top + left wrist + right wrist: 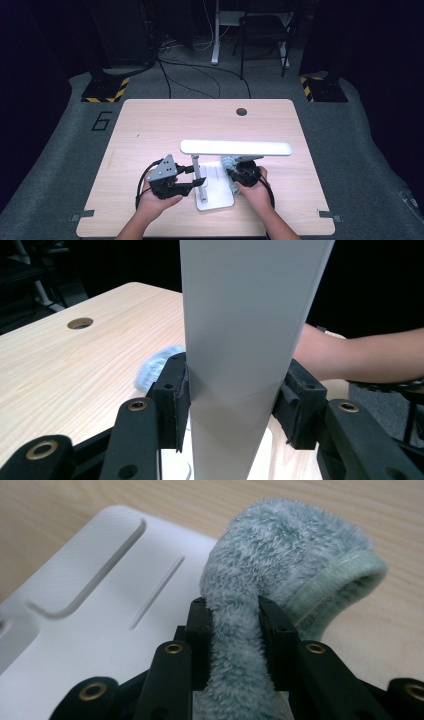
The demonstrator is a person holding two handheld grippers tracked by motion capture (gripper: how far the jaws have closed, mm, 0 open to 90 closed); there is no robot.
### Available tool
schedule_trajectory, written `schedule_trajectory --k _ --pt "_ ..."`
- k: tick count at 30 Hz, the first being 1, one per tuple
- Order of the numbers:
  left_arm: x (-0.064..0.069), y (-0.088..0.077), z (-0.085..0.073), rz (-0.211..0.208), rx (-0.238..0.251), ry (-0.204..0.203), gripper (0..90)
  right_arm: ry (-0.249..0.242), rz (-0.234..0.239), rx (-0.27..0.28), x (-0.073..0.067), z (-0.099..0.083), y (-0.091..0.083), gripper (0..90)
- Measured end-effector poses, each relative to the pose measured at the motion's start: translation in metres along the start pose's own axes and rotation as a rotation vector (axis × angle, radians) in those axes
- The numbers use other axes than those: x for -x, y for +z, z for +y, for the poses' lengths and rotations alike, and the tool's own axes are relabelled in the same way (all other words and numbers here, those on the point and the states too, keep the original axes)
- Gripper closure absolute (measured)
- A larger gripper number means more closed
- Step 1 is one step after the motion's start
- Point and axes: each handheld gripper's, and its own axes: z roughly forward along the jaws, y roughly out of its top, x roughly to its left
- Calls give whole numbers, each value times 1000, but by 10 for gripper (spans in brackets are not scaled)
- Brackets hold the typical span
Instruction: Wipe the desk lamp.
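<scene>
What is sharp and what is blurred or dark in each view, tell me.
High view: table evenly lit, surroundings dark, lamp bright, nearly washed out. Left gripper view: lamp stem and pads sharp, far table soft. Right gripper view: cloth fibres crisp, lamp base and wood slightly soft.

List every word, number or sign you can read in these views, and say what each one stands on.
"6" – dark numeral on the grey floor mat, left of the table in the high view.
Nothing legible on the lamp, its base or the cloth.
</scene>
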Motion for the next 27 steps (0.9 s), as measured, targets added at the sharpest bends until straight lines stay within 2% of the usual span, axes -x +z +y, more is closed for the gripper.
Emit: schedule_trajectory --k 5,8,9,11,14,17,21,23,27 --pt "-2 1 0 22 4 -1 532 -17 26 8 -5 -14 -15 703" --pt "-4 3 0 31 6 -11 533 -8 40 15 -5 -20 -21 701" --pt "-4 3 0 34 6 -15 533 15 43 16 -5 -21 -24 699" --pt "-5 5 1 39 7 -23 533 29 60 32 -2 -24 -26 696" --pt "-6 7 3 50 -3 -16 533 66 79 50 5 -28 -29 694" --pt "-9 10 5 58 -9 -15 534 64 66 68 6 -28 -34 693" --pt "-11 16 7 77 -2 -28 534 37 47 95 4 -28 -41 692" --pt "-13 17 8 79 -13 -25 534 5 27 92 2 -29 -42 691" --pt "-16 18 9 98 -12 -30 534 -19 23 71 -5 -33 -47 691"
